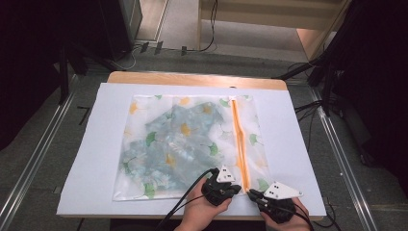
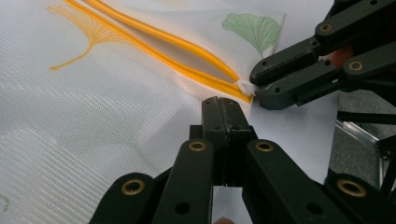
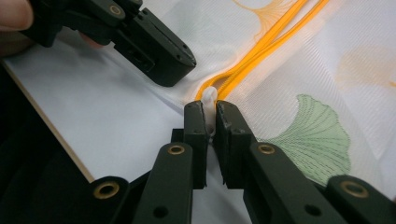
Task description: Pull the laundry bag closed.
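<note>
A white mesh bag [image 1: 144,120] printed with ginkgo leaves lies flat on the white sheet, a blue-grey garment [image 1: 168,144] showing through it. An orange zipper [image 1: 239,139] runs along its right side to the near edge. My left gripper [image 2: 225,109] is shut on the bag's near edge just left of the zipper's end, and the mesh wrinkles toward its jaws. My right gripper [image 3: 210,114] is shut on the small white zipper pull [image 3: 210,95] at that end. In the high view the left gripper [image 1: 238,188] and right gripper [image 1: 251,194] sit almost tip to tip.
A white sheet [image 1: 298,144] covers the wooden table [image 1: 192,77], whose near edge is just below both hands. Metal floor rails [image 1: 337,154] run on either side, with cables and dark stands [image 1: 327,72] at the back right.
</note>
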Tool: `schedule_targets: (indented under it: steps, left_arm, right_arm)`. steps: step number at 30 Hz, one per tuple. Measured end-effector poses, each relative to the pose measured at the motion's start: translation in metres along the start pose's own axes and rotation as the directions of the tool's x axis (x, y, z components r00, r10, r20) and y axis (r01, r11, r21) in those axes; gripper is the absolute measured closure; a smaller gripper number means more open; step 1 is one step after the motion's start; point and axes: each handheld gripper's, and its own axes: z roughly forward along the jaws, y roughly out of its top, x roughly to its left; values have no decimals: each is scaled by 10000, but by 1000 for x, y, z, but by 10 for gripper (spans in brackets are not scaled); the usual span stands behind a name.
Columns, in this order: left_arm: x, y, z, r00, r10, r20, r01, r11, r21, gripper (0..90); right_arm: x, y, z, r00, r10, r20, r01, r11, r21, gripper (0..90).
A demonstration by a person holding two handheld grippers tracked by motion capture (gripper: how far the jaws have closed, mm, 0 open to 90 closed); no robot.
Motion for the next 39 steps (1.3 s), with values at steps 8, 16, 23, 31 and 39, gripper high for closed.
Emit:
schedule_targets:
  steps: [8, 16, 23, 31, 39]
  left_arm:
    - [0, 0, 0, 10000, -22, 18, 22, 10000, -8, 900]
    - [0, 0, 0, 10000, -9, 0, 9, 10000, -56, 900]
    - [2, -1, -1, 9993, -313, -227, 310, 9994, -161, 900]
    - [-2, -1, -1, 9998, 189, -101, -189, 9998, -84, 900]
    - [3, -1, -2, 9969, -566, -538, 553, 9982, -249, 900]
  right_arm:
    - [-2, 1, -3, 9929, 541, -1061, -532, 9985, 117, 862]
    - [-2, 1, -9, 9985, 40, -545, -65, 9989, -457, 858]
    - [2, 12, -7, 9997, -196, -124, 180, 9927, -1189, 900]
    - [-15, 7, 10, 9931, 1125, -322, -1134, 9932, -251, 900]
    - [-1, 13, -2, 9997, 240, 41, -232, 9916, -1273, 859]
